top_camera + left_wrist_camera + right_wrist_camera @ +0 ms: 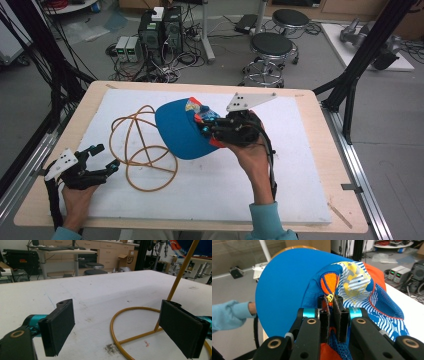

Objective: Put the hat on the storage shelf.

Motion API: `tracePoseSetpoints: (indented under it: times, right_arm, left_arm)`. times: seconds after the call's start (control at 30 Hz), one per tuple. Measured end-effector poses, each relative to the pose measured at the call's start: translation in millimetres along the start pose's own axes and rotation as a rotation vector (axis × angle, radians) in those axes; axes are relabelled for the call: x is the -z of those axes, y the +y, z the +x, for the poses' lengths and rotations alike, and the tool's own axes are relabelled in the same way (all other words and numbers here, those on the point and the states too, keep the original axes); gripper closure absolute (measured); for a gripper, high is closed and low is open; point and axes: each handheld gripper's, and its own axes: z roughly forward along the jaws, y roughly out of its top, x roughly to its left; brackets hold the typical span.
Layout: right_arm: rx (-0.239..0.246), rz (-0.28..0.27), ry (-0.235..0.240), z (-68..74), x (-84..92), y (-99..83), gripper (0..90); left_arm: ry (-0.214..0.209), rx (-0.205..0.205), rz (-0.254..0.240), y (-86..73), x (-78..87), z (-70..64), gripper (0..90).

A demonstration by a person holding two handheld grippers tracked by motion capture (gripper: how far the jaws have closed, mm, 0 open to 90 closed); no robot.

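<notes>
wire stand [145,150] mid-table, cap [182,131] beside it

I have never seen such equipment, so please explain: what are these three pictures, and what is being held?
No robot here: a person holds hand tongs, one per hand. One picture looks down from above the table; the other two come from cameras riding on each pair of tongs. On the white surface stands a yellow wire stand. The right tongs are shut on a blue cap with a patterned crown, held over the table. The left tongs are open, near the stand's ring.
</notes>
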Motion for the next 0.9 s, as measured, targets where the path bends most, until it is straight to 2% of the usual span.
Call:
tracePoseSetpoints:
  times: [0.27,0.53,0.9]
  right_arm:
    - [0.021,-0.012,0.012,4.8,-18.0,23.8,85.1]
    - [0.03,-0.03,0.013,10.4,-32.6,37.4,85.1]
    - [0.049,-0.034,0.068,23.9,-58.5,52.2,85.1]
  left_arm:
    - [-0.002,0.005,0.0,0.1,0.1,0.5,13.6]
    - [-0.004,0.004,-0.001,0.0,0.2,0.8,13.7]
    - [-0.005,0.008,-0.002,-0.1,0.5,1.1,13.7]
